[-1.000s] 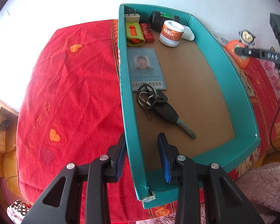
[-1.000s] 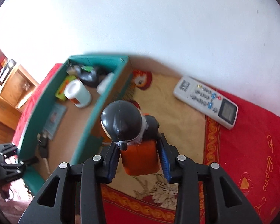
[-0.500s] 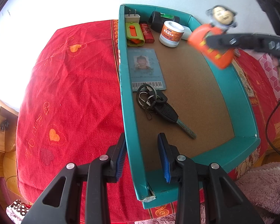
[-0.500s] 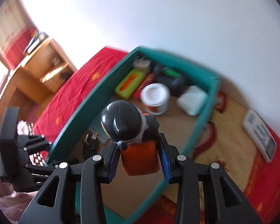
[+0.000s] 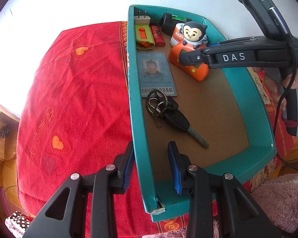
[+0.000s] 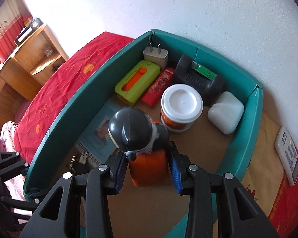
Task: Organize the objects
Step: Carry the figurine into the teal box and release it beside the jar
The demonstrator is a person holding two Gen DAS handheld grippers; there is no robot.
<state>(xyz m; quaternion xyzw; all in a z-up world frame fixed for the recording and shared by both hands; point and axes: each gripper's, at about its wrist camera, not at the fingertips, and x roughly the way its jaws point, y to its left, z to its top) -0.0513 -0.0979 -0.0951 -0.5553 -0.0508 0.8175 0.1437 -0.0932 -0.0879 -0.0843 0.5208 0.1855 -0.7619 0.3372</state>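
Right wrist view | my right gripper [image 6: 148,169] clamps the orange toy figure [image 6: 141,142] over the teal tray [image 5: 141,138], beside the white-lidded jar [image 6: 180,109] | my left gripper [image 5: 151,165] gapes open, straddling the tray's near wall.

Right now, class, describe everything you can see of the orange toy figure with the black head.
The toy figure has a glossy black rounded head with a pale cartoon face, a grey collar, and a chunky orange body with small yellow dots; it looks like plastic. It sits tilted inside the teal tray, near the white-lidded jar and beside the ID card. The right gripper holds its orange body between blue-padded fingers. Whether its base rests on the tray floor cannot be told.
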